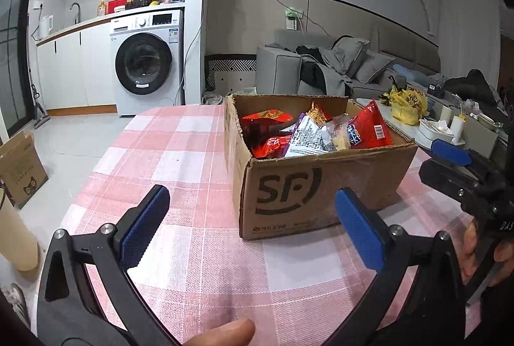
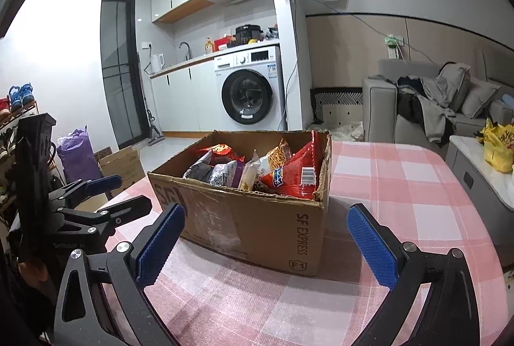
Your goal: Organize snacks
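A brown SF cardboard box [image 1: 321, 188] stands on the pink checked tablecloth [image 1: 180, 153], full of snack bags: red bags [image 1: 369, 127], a grey-white bag [image 1: 305, 137] and others. The box also shows in the right wrist view [image 2: 273, 227] with its snacks [image 2: 257, 169]. My left gripper [image 1: 253, 208] is open and empty, just in front of the box. My right gripper [image 2: 266, 227] is open and empty, facing the box's near corner. The right gripper appears at the right edge of the left wrist view [image 1: 456, 166]; the left one appears at the left of the right wrist view [image 2: 106, 195].
A washing machine [image 1: 147, 60] and kitchen counter stand behind. A grey sofa [image 1: 337, 63] and a low table with a yellow bag [image 1: 408, 105] are at the right. A cardboard box [image 1: 22, 169] sits on the floor at the left.
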A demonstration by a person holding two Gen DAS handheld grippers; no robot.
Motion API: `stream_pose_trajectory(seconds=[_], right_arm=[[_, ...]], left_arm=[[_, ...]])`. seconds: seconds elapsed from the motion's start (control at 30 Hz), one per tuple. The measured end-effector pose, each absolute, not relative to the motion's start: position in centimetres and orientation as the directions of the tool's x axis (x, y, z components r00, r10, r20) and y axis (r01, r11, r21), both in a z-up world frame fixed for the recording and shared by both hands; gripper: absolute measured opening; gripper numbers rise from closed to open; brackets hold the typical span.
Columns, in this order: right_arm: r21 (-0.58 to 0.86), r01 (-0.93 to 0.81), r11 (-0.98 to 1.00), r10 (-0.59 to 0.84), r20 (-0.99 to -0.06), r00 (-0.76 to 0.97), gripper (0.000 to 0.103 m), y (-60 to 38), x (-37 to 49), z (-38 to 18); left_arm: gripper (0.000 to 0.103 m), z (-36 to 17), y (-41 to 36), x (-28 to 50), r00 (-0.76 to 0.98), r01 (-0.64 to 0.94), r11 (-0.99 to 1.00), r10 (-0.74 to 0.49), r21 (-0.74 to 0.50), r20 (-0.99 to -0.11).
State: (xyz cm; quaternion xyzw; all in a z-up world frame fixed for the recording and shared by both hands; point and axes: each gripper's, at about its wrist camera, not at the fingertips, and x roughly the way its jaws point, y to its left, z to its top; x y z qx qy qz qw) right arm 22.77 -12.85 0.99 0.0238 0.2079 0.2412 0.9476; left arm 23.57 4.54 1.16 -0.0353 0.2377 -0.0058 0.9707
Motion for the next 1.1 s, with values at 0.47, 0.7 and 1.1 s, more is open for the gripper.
stream_pose_trajectory(seconds=[0.47, 0.7, 1.1], right_arm=[[0.079, -0.450, 0.890, 0.449, -0.334, 0.829, 0.103, -12.0, 21.6, 0.9], [0.092, -0.451, 0.888, 0.454, -0.332, 0.827, 0.103, -12.2, 21.6, 0.7], [0.104, -0.450, 0.887, 0.457, -0.333, 0.825, 0.103, -12.4, 21.7, 0.8]], left_arm=[[0.103, 0.8, 4.5, 23.9, 0.898, -0.025, 0.998, -0.005, -0.064, -0.440], [0.103, 0.7, 4.4, 24.0, 0.896, -0.029, 0.998, -0.001, -0.061, -0.443], [0.103, 0.7, 4.7, 23.8, 0.898, -0.034, 0.997, 0.002, -0.065, -0.440]])
